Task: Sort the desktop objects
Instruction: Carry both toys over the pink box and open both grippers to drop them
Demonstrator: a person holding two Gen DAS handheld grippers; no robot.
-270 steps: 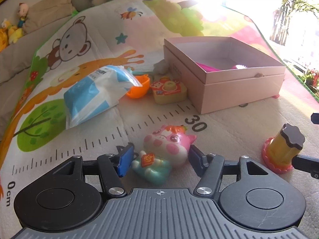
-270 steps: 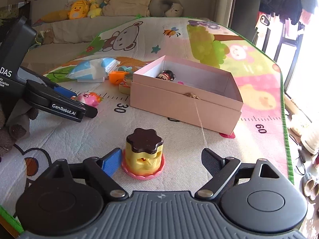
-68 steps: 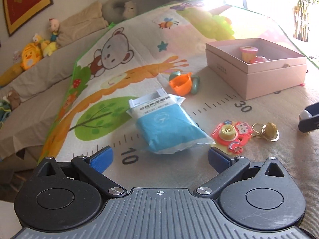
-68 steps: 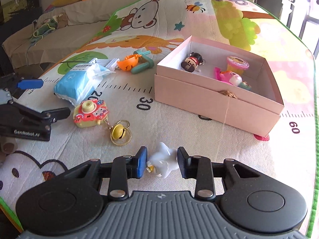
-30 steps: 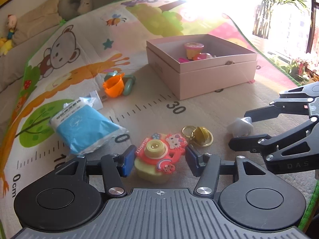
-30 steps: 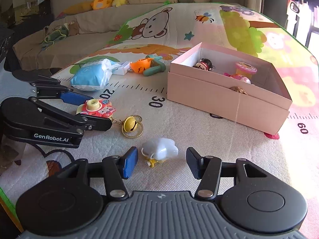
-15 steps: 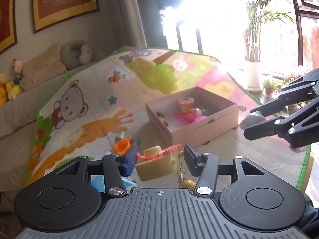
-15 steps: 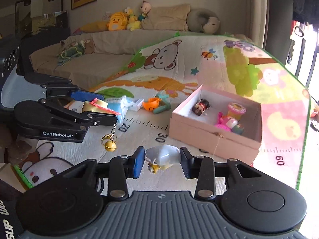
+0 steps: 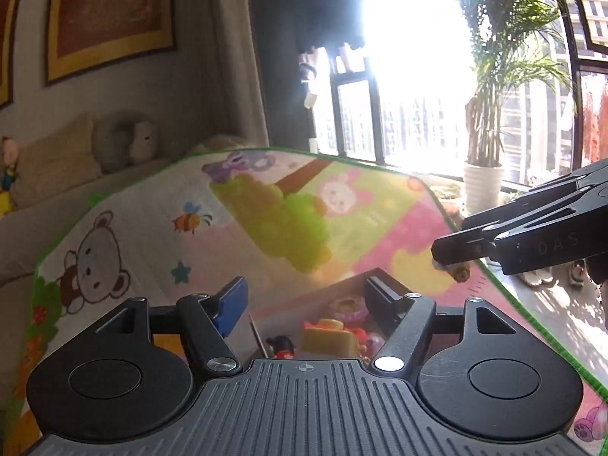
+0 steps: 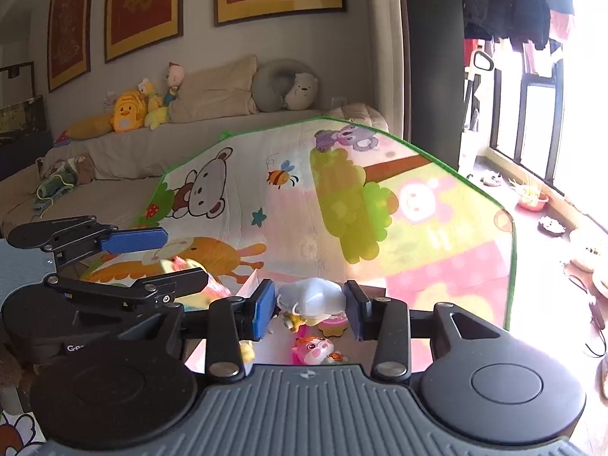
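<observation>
Two wrist views differ in content. Left view: the left gripper (image 9: 304, 296) has jaws opening with nothing between them; below lies the pink box (image 9: 330, 285), containing a yellow camera toy (image 9: 328, 338), a small dark-haired figure (image 9: 280, 345) and a pink cup (image 9: 347, 307). Only the right view shows the right gripper (image 10: 309, 304), jaws opening, with its pads against a white cloud toy (image 10: 311, 298) above the box, and a pink pig toy (image 10: 313, 347) inside it. Both grippers hang over the play mat (image 10: 399, 205).
</observation>
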